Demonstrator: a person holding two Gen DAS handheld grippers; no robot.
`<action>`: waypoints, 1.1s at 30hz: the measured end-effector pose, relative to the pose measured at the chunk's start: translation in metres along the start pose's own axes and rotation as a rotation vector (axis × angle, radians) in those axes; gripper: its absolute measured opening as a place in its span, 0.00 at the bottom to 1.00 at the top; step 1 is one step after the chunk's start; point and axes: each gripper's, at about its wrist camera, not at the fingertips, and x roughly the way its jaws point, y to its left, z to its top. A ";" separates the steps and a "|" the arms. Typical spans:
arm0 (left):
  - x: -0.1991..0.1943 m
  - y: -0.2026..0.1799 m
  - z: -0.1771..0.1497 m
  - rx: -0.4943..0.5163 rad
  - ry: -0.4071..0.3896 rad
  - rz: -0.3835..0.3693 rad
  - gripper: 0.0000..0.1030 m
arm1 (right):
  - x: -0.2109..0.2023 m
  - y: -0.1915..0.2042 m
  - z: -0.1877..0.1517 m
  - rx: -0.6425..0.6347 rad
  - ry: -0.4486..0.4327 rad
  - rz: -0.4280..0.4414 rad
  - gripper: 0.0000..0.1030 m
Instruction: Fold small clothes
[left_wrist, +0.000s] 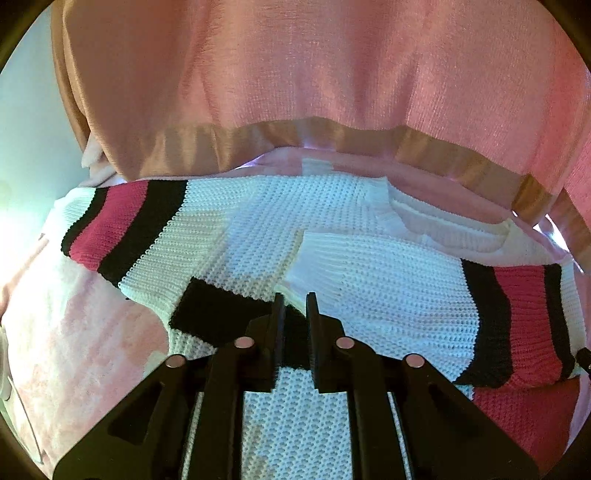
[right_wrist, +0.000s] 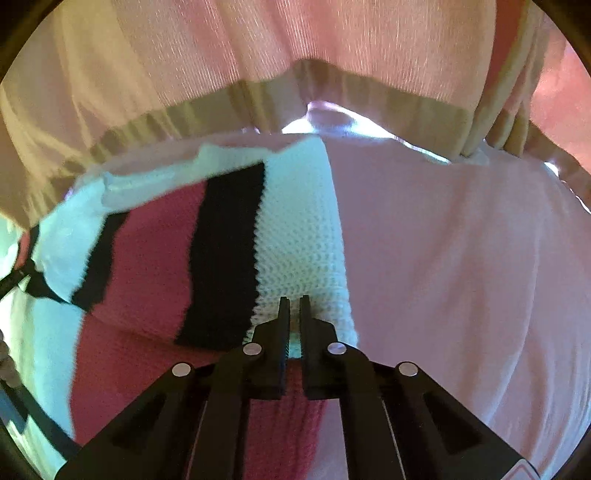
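Knit sweater spread on a pink cover, person in a pink top close behind.

Left wrist: the sweater (left_wrist: 266, 236) runs side to side across the pink cover (left_wrist: 92, 332), sleeves folded inward; the left gripper (left_wrist: 295, 299) stands slightly apart over its hem. Right wrist: the right gripper (right_wrist: 294, 301) is clamped on the white edge of a striped sleeve (right_wrist: 229, 251) that runs away from the camera.

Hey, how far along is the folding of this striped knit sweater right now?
Done: both sleeves of the sweater are folded in across its white body, cuffs meeting near the middle. In hand: the right hand-held gripper looks shut on the white edge of the sleeve fold; the left hand-held gripper is nearly closed at the sweater's near edge, grip unclear. Left: probably folding the body in half on the pink cloth.
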 end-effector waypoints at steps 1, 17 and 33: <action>0.000 0.009 0.003 -0.037 0.009 -0.018 0.32 | -0.008 0.006 0.000 -0.010 -0.016 -0.001 0.06; 0.073 0.374 0.046 -0.717 0.062 0.291 0.80 | -0.031 0.077 -0.026 -0.164 -0.045 0.068 0.08; 0.030 0.303 0.097 -0.511 -0.178 0.168 0.09 | -0.030 0.075 -0.026 -0.147 -0.035 0.021 0.11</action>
